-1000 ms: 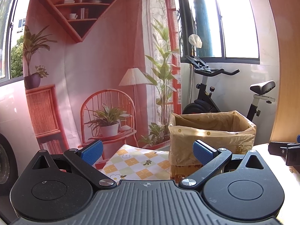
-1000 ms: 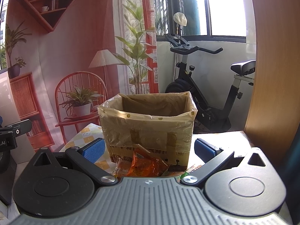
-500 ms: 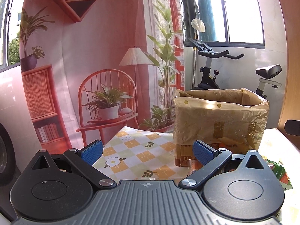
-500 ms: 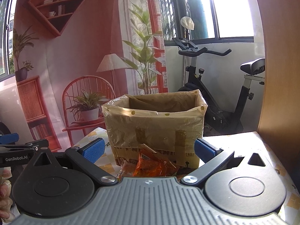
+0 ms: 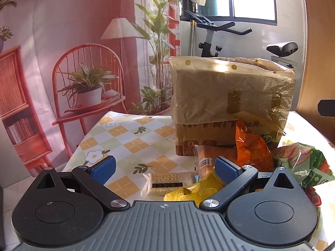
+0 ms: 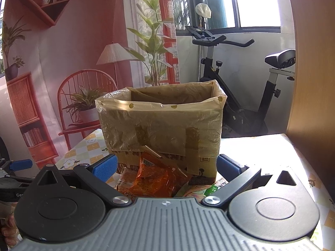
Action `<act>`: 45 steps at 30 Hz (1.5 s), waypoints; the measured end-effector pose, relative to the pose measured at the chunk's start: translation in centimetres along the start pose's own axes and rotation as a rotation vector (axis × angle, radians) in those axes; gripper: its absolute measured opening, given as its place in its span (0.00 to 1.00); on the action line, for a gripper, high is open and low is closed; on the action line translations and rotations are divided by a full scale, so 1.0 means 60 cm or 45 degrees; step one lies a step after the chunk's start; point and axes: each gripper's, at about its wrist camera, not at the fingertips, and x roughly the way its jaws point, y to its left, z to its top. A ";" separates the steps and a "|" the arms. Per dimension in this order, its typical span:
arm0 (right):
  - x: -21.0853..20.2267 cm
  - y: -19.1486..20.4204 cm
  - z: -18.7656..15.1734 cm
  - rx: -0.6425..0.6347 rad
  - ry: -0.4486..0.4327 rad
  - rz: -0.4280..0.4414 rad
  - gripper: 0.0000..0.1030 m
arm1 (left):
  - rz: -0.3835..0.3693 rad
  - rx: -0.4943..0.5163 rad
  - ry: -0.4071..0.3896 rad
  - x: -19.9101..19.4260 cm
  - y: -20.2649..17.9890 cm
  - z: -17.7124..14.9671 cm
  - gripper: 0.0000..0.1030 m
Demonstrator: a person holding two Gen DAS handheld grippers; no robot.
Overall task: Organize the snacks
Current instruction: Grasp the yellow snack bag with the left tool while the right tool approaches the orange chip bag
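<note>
Behind the counter (image 5: 134,146), with its checked flower-print cloth, hangs a printed backdrop (image 5: 69,41) of a red chair, lamp and potted plants, filling the left half of both views. An exercise bike (image 6: 240,79) stands under the window at the upper right, and a wooden panel (image 6: 312,62) closes the right edge. A cardboard box (image 5: 230,104) lined with a yellowish plastic bag sits open-topped at centre frame, blocking the far counter. The snacks lie in front of it, low in the frame: an orange packet (image 5: 251,148) leaning on the box wall, a clear-wrapped biscuit pack (image 5: 165,183) lying flat, a yellow packet (image 5: 199,190) beside it, and a green-and-red bag (image 5: 305,163) at lower right. The left tool (image 5: 165,167) has its blue pads wide apart, the biscuit pack between them, nothing gripped. The right tool (image 6: 167,167) is likewise spread, the orange packet between its pads, untouched.
</note>
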 end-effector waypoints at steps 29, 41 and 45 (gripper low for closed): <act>0.128 0.010 -0.079 -0.063 0.195 0.024 0.95 | -0.431 -0.601 0.482 0.180 0.049 -0.102 1.00; 0.144 0.011 -0.076 -0.055 0.234 0.031 0.92 | -0.512 -0.541 0.458 0.179 0.042 -0.099 0.77; 0.150 0.015 -0.074 -0.069 0.248 0.045 0.92 | -0.414 -0.367 0.388 0.143 0.027 -0.077 0.72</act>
